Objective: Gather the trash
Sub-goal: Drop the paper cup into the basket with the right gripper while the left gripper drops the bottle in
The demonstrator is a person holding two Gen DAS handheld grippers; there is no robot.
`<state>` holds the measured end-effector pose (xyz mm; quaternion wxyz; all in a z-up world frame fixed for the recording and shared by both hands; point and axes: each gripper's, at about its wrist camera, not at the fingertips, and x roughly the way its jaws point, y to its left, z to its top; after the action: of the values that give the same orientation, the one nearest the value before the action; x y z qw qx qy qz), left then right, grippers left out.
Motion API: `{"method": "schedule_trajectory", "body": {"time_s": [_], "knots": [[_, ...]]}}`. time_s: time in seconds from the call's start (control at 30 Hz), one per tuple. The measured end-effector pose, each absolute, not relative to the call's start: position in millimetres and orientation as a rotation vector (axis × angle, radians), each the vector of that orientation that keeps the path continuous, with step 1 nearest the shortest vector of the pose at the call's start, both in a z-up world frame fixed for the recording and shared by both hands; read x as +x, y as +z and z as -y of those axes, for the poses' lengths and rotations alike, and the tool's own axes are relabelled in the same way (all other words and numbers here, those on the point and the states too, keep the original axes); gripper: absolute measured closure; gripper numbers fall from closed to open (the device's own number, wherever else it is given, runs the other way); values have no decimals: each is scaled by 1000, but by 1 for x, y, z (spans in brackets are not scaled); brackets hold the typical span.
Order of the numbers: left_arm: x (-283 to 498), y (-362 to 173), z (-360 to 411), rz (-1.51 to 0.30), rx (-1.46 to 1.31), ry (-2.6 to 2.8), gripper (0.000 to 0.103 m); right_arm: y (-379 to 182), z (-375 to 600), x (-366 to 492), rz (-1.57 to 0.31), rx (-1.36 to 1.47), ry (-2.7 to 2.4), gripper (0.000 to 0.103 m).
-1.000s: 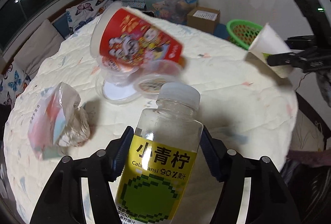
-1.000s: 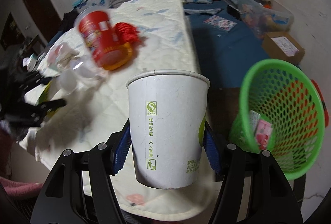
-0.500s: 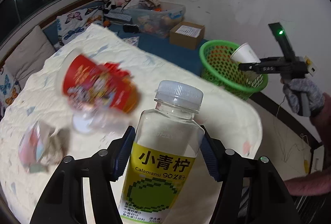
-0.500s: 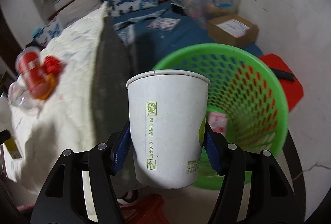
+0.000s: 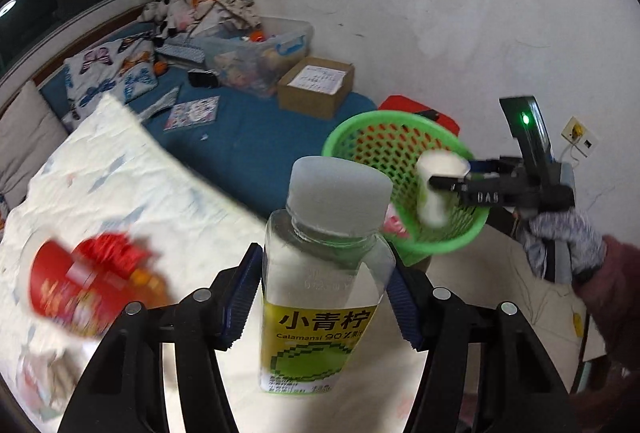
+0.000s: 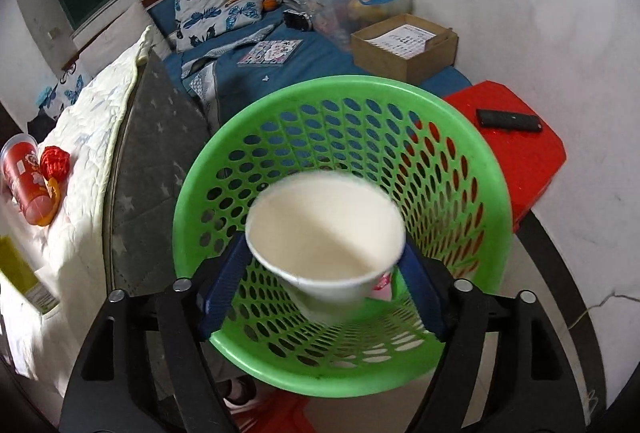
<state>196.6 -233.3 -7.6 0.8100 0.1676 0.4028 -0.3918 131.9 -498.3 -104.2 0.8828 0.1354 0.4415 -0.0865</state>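
Right gripper over green basket; jaws had just been opening, pads clear of the paper cup, which tipped, blurred, into the basket mouth. Cup judged light, crushable. Left gripper clamped on the plastic bottle at mid-body: looks empty, light, smooth-walled; hold there. Red cup lay on quilted bed. Nothing barred the basket.

The cream quilted table cover is carrying a red printed cup lying on its side, with a red woven ball touching it at 2 o'clock. The blue bedding is carrying a cardboard box and a booklet.
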Motion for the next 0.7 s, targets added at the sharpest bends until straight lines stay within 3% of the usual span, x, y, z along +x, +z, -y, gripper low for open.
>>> {"method": "schedule_trajectory", "body": {"time_s": [0.7], "knots": [[233, -36, 387, -951, 309, -910, 47, -88, 532, 63, -828, 382, -215, 25]]}}
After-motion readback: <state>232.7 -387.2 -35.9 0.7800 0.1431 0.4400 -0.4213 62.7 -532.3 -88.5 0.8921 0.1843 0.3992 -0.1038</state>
